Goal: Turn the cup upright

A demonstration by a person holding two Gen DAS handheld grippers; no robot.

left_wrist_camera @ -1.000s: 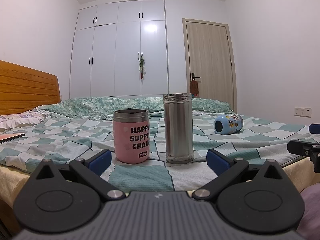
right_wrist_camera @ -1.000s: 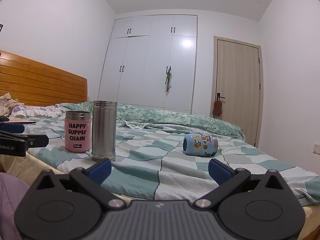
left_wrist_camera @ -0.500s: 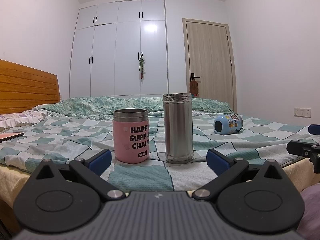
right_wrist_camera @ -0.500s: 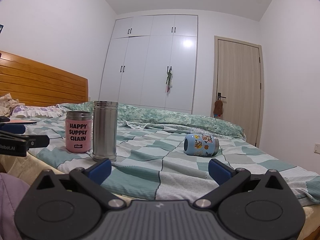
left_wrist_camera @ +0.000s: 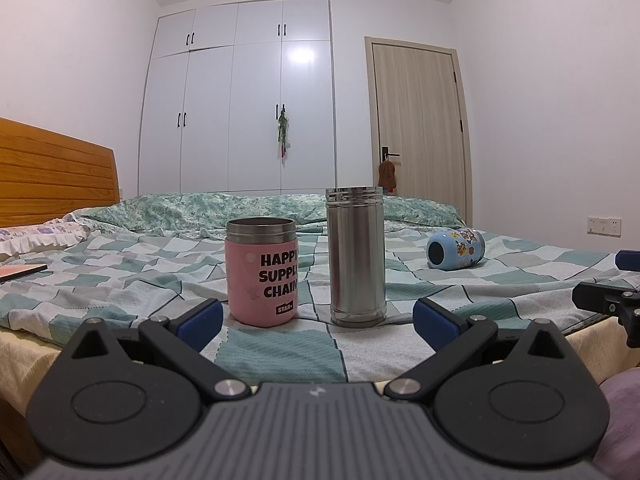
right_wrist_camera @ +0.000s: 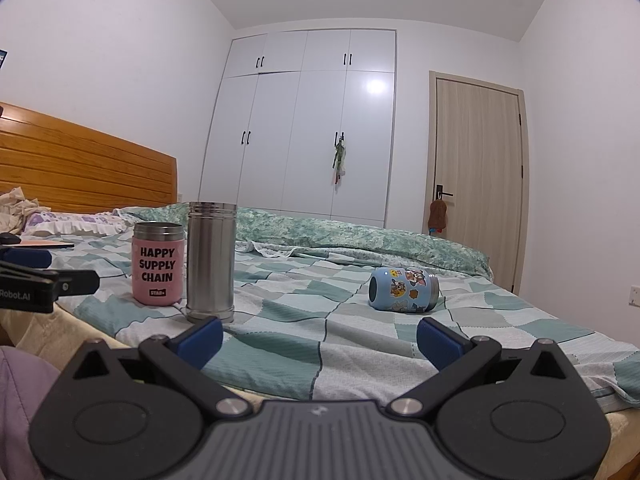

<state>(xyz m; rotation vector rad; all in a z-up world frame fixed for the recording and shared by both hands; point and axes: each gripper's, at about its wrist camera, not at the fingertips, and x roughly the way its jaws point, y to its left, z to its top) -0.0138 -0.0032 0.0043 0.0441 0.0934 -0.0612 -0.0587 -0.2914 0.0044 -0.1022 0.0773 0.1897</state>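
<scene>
Now three cups sit on the bed (right_wrist_camera: pixel 320 344): a pink cup (left_wrist_camera: pixel 262 274) reading "HAPPY SUPPLY CHAIN", a steel cup (left_wrist_camera: pixel 355 256) upright beside it, and the blue cup (right_wrist_camera: pixel 403 289) lying sideways, well apart. Left gripper (left_wrist_camera: pixel 316 316) and right gripper (right_wrist_camera: pixel 320 338) both gape wide, holding nothing.

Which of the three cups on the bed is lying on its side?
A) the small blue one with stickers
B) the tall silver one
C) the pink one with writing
A: the blue cup lies sideways on the bedspread, while the pink cup and silver cup stand upright.
</scene>
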